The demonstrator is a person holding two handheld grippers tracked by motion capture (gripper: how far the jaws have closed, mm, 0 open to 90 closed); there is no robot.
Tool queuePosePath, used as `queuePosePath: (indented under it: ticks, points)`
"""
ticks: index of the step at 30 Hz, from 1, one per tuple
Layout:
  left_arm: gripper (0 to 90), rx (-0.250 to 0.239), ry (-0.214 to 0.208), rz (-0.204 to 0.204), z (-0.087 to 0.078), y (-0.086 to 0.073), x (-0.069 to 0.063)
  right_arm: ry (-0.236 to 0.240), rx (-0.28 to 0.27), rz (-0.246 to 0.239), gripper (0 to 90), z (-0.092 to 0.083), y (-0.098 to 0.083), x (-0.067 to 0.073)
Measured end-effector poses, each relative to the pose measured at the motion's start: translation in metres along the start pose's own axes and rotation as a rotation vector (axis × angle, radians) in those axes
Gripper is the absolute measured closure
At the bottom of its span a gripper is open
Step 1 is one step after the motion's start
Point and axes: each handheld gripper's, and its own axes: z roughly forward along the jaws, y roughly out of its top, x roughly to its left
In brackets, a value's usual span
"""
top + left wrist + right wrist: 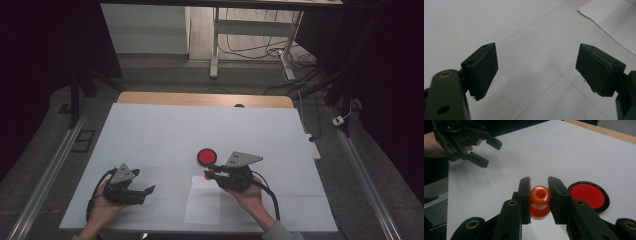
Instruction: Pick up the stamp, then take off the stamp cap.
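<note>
High view overhead, tool views close, low, sharing the table (pixel 150 130)

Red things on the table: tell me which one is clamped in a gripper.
The small red spool-shaped piece, pinched by the right gripper. The flat red disc lies free beside it.

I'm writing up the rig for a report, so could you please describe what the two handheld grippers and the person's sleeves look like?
The left gripper and the right gripper are black, angular, two-jaw tools, each topped by a grey three-cornered plate. Brass-coloured bushings sit in the linkages, the flat black pads show worn edges, and a black cable trails from each. A grey sleeve cuff shows at the right wrist.
</note>
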Motion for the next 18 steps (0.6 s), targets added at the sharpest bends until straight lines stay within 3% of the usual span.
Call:
queuePosePath:
  ticks: [10, 18]
  points:
    - [18.4, -0.009, 0.000, 0.005, -0.001, 0.002, -0.001, -0.007, -0.002, 0.005, 71.4, -0.001, 0.000, -0.001]
    - [18.5, -0.034, -0.011, 0.010, -0.003, 0.013, -0.004, -0.010, -0.007, 0.007, 71.4, -0.002, 0.001, -0.003]
